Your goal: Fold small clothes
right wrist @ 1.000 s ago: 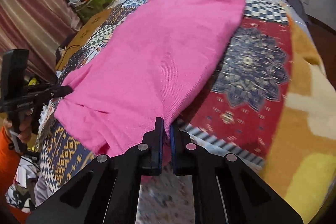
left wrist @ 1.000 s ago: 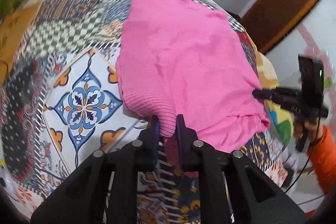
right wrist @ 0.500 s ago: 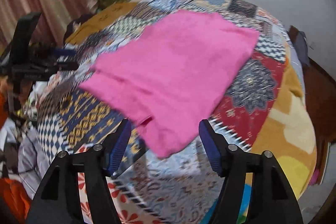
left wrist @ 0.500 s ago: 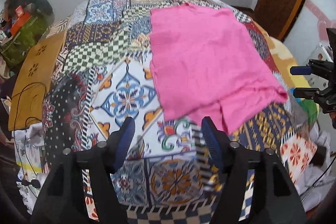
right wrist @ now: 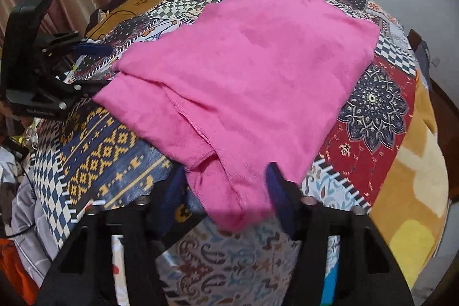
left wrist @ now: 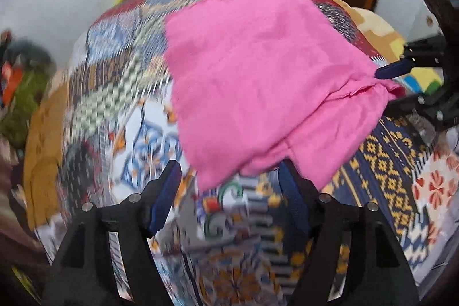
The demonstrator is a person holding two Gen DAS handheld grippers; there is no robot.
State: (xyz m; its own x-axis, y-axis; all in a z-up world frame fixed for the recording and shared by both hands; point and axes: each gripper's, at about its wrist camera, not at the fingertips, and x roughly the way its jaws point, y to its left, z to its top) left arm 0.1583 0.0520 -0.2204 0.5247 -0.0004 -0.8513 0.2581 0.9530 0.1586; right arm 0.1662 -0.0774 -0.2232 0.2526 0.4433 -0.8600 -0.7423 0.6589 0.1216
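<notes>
Now, left wrist view: left gripper [left wrist: 228, 185] jaws stand wide, nothing clamped. They have just been opening; the near corner of the pink garment [left wrist: 258, 70] hangs in the gap but the pads don't press it. The right-hand blue pad [left wrist: 289, 191] sits just under the garment's lower hem, the left-hand one is clear of it over the patchwork bedspread [left wrist: 120, 93]. Garment lies mostly flat on the bed, one layer overlapped along the near edge, so it reads as dropped after a fold or a straightening pull. The picture is blurred, likely from hand motion. Right gripper [left wrist: 394, 69] shows at the far right edge, a blue pad touching or just beside the garment's right corner; contact can't be confirmed from here

Right wrist view: right gripper jaws are partly open and have just been closing, with the garment's near corner between them. Fabric fills most of the gap, yet the pads don't visibly pinch it, so I'd call it a grasp being set up, not made. Left gripper [right wrist: 86, 48] sits at the left, beside the garment's other near corner, jaws apart. My read: both hands line up on the near corners so the hem can be lifted evenly for the next fold across the bed
</notes>
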